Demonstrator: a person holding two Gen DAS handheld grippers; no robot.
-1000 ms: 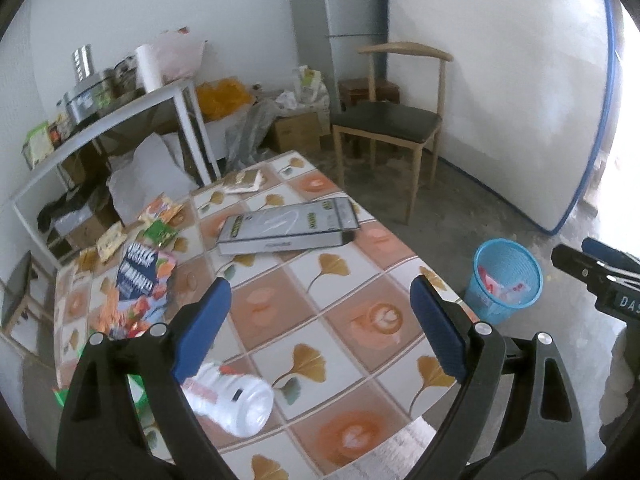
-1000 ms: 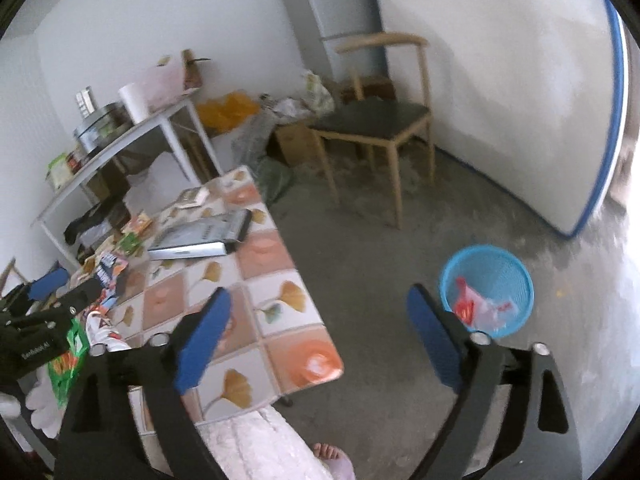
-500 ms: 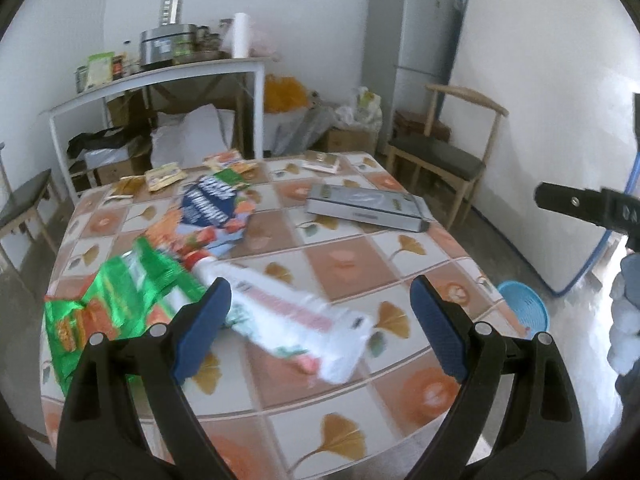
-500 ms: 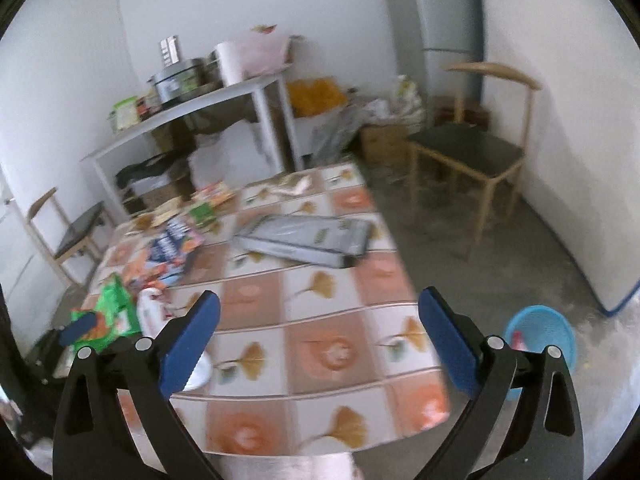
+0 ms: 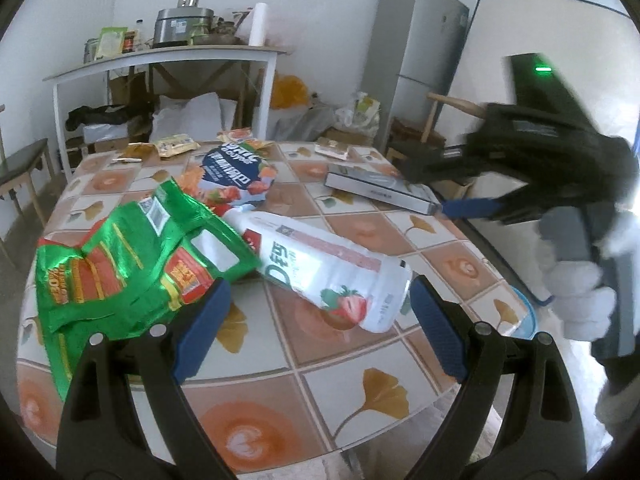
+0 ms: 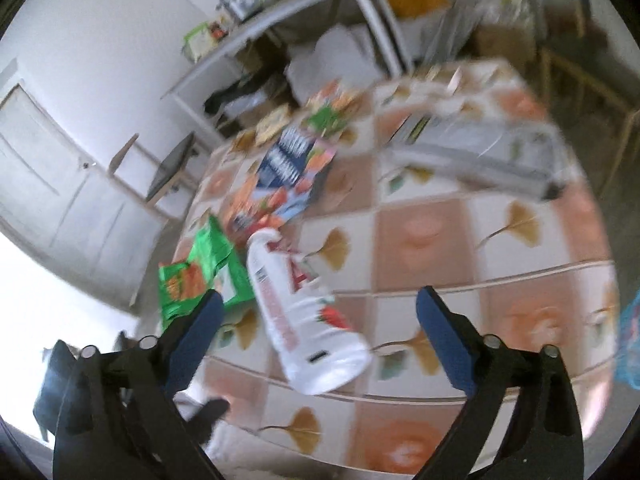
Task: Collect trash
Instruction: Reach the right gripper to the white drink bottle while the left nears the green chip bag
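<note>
**Trash on the table, both grippers empty**

Left wrist: we see our left gripper (image 5: 310, 322) spread wide and empty above the table (image 5: 360, 392). The bottle (image 5: 320, 264) lies on its side beside the green bag (image 5: 132, 264). A sliver of the blue bin (image 5: 524, 316) shows past the table edge, contents hidden.

Right wrist, blurred: our right gripper (image 6: 318, 330) has just been narrowing slightly yet stands wide, empty, over the same bottle (image 6: 300, 320).

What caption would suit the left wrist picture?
Open left hand-held gripper nears a white strawberry-drink bottle lying beside a green snack bag on the tiled table.
</note>
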